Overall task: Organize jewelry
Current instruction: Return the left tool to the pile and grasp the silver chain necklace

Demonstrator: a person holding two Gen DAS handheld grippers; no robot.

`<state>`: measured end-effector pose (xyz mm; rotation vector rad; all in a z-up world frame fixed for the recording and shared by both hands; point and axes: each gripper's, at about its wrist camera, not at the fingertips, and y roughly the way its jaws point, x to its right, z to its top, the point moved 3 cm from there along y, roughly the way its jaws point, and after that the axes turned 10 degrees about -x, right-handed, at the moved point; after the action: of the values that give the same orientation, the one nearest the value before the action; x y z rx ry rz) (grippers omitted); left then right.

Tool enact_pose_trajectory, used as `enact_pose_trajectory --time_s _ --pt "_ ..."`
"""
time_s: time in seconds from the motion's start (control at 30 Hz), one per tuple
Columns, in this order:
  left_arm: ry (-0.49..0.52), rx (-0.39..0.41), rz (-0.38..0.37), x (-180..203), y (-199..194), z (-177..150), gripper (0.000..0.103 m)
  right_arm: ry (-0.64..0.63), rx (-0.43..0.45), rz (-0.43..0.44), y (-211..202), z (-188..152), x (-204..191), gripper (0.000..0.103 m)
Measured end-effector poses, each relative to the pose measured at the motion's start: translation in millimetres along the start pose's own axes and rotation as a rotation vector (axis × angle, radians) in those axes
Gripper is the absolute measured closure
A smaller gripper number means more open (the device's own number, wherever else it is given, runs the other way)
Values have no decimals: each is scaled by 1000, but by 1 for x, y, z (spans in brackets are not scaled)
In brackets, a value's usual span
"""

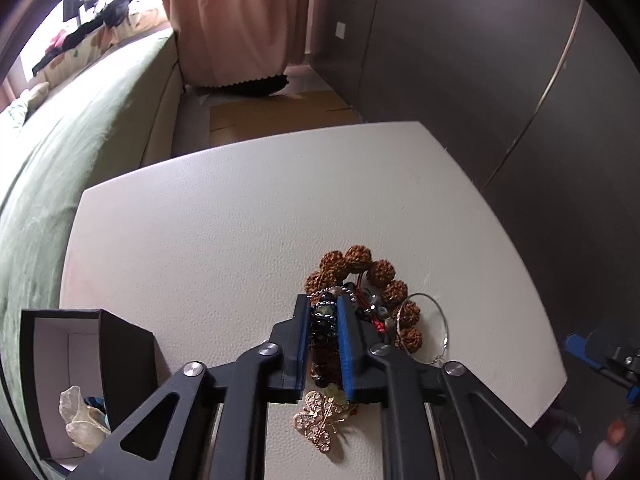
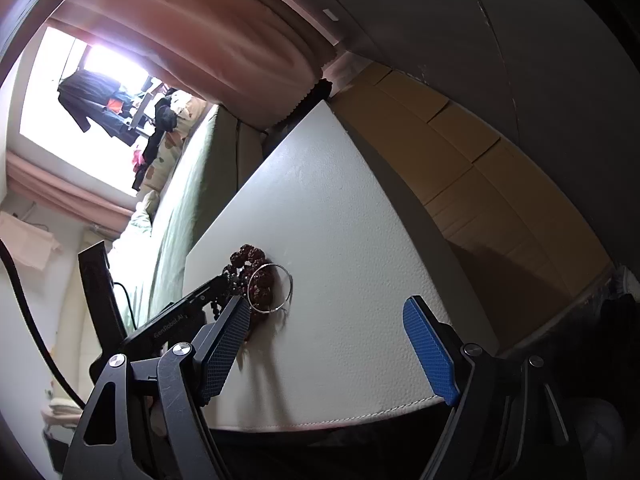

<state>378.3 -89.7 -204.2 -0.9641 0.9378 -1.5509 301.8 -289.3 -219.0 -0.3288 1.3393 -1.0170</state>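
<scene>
A jewelry pile lies on the white table. It holds a brown knobbly bead bracelet, a thin silver hoop, a gold butterfly brooch and a dark bead strand. My left gripper points down into the pile, its blue pads pressed on the dark bead strand. In the right wrist view my right gripper hovers open over the table's near edge, with nothing between its fingers. The brown bracelet and the hoop lie to its left, beside the left gripper.
An open black box with a white inside stands at the table's left corner and holds a pale fabric piece. A green bed runs along the left. Flattened cardboard lies on the floor beyond the table, with a dark wall to the right.
</scene>
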Motion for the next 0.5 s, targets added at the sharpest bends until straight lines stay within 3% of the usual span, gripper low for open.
enact_pose_trajectory --time_s 0.5 --pt "-17 73 -126 -9 -48 6 90 -23 -6 1 1 -4 -11 22"
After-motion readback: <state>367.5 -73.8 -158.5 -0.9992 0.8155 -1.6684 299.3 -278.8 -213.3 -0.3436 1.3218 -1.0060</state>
